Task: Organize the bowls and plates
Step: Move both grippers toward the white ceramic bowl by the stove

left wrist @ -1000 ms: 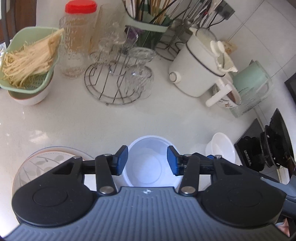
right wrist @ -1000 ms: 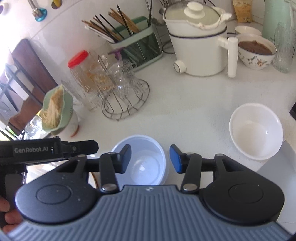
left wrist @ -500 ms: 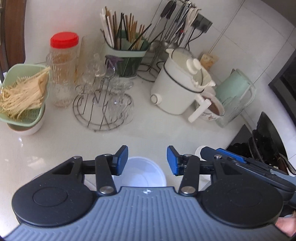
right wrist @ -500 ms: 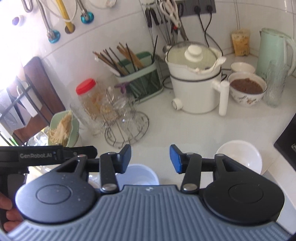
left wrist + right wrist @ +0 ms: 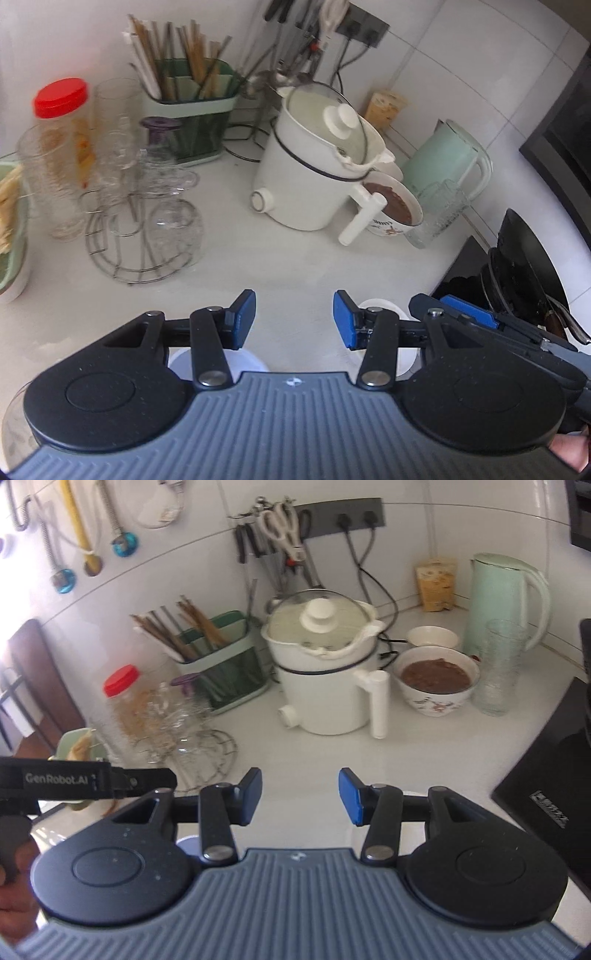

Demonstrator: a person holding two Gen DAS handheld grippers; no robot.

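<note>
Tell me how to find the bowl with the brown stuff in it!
Find the big white cooker pot by the wall. Right of its handle sits the flowered bowl, before the green kettle. It alone holds brown food; the small white bowl behind looks empty.

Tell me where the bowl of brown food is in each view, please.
Left wrist view: the bowl is right of centre, partly hidden behind the handle of the white pot, with the green kettle beyond it.
Right wrist view: the bowl is right of centre, between pot and ribbed glass.
Shared landmark: the white pot.
</note>
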